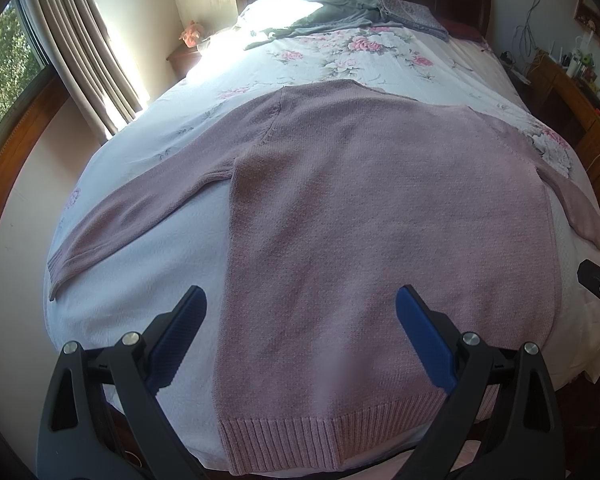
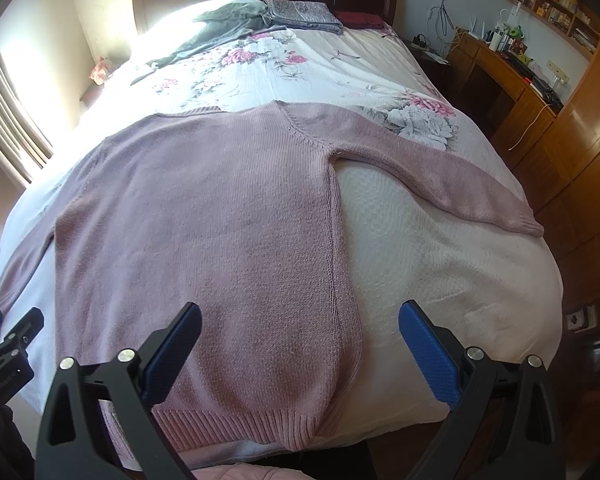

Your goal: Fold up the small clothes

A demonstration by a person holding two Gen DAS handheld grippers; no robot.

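Observation:
A pink knitted sweater [image 1: 360, 208] [image 2: 204, 220] lies flat on the bed, ribbed hem at the near edge, both sleeves spread out to the sides. My left gripper [image 1: 300, 300] hovers open above the sweater's lower left side, its blue-padded fingers wide apart and holding nothing. My right gripper [image 2: 300, 316] hovers open above the lower right side seam, also holding nothing. The left sleeve cuff [image 1: 60, 264] lies near the bed's left edge. The right sleeve cuff [image 2: 528, 228] reaches the bed's right edge. Each gripper shows at the side edge of the other's view.
The bed [image 2: 440, 272] has a white and floral cover. A grey garment [image 1: 332, 12] and a folded patterned cloth [image 2: 304, 14] lie near the headboard. A window with curtains [image 1: 80, 40] is to the left. A wooden desk [image 2: 512, 80] and cabinets stand to the right.

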